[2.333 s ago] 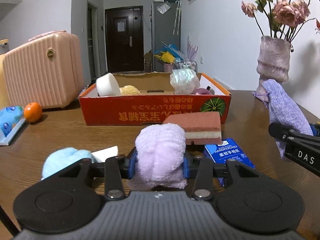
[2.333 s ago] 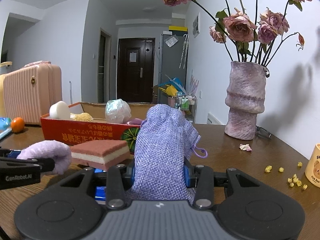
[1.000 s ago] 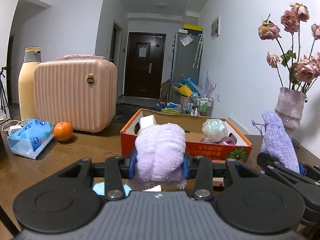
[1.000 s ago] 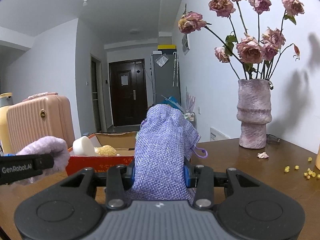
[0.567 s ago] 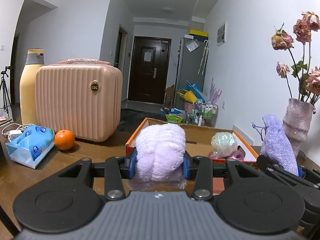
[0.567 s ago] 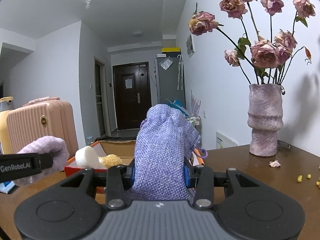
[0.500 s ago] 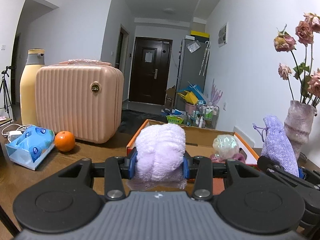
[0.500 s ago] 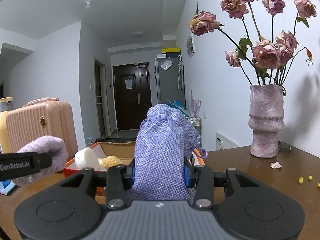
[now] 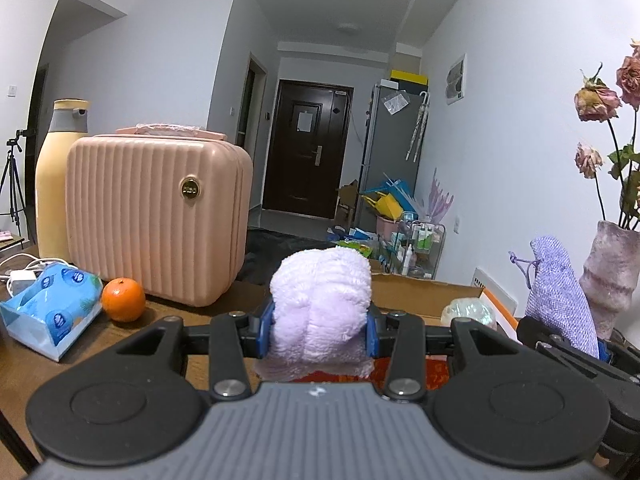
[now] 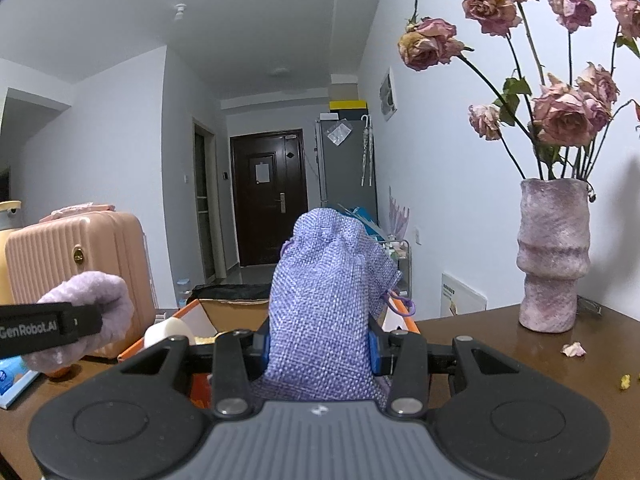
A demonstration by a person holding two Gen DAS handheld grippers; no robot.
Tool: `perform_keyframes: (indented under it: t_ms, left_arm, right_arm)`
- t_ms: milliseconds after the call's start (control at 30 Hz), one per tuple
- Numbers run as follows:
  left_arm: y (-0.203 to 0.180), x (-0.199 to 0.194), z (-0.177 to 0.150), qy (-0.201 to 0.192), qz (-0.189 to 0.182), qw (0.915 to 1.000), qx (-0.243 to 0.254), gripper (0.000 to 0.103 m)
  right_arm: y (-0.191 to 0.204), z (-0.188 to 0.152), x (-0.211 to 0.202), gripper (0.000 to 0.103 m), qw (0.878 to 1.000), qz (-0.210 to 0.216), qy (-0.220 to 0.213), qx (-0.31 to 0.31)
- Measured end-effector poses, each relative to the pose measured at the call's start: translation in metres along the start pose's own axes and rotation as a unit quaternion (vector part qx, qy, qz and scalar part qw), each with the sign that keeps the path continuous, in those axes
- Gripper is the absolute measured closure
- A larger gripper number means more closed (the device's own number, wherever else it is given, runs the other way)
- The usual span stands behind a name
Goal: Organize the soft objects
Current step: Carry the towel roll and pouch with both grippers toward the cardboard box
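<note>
A: Item one, nearest the lens?

B: Left gripper (image 9: 319, 334); jaws narrowed, blue pads pressed on both flanks of a pale lilac towel (image 9: 320, 304); towel rolled, fluffy, bulging above the pads, a flap hanging below; held in the air above the near edge of the box.

A: Item two?

B: Right gripper (image 10: 319, 346); jaws likewise narrowed, clamped on a purple pouch (image 10: 326, 300); woven cloth, upright, drawstring neck at the top, cord loop trailing on its right side; also held off the table, just before the box.

A: The two together?

B: Side by side; in the right view the left gripper's finger and the towel show at the left edge; in the left view the pouch stands at the right.

A: Next back?

B: Box (image 9: 424, 294); cardboard, orange outside, open top, on the brown table (image 9: 120, 338); within it a white roll (image 10: 168, 330) at the left and a shiny crumpled wrapper (image 9: 470, 310) at the right; other contents hidden.

A: Table, left side?

B: Tissue pack (image 9: 50, 314), blue; orange (image 9: 123, 300) just beside it; pink case (image 9: 156, 220) behind; yellow bottle (image 9: 56, 176) beside the case.

A: Right side?

B: Vase (image 10: 554, 254), mottled purple, holding dried roses (image 10: 560, 114); petals and crumbs on the table near it.

A: Farthest?

B: Hallway; dark door (image 10: 268, 204); grey fridge (image 10: 346, 168).
</note>
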State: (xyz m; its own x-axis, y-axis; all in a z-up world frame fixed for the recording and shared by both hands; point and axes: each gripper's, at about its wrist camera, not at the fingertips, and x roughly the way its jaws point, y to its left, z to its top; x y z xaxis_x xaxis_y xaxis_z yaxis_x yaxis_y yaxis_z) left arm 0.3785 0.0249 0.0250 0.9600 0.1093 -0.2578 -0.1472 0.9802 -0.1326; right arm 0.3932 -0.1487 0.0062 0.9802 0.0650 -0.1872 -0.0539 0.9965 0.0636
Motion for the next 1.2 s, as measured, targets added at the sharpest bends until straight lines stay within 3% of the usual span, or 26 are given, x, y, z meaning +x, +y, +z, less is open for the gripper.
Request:
perform_keyframes:
  t_ms: [800, 1200]
  left_arm:
    - [-0.018, 0.085, 0.022, 0.01, 0.005, 0.9998, -0.014, 0.06]
    - [-0.015, 0.137, 0.027, 0.044, 0.009, 0.9987, -0.025, 0.06]
  right_arm:
    - [0.018, 0.024, 0.095, 0.063, 0.999, 0.027, 0.03, -0.004]
    - [0.019, 0.028, 0.145, 0.063, 0.996, 0.037, 0.085, 0.001]
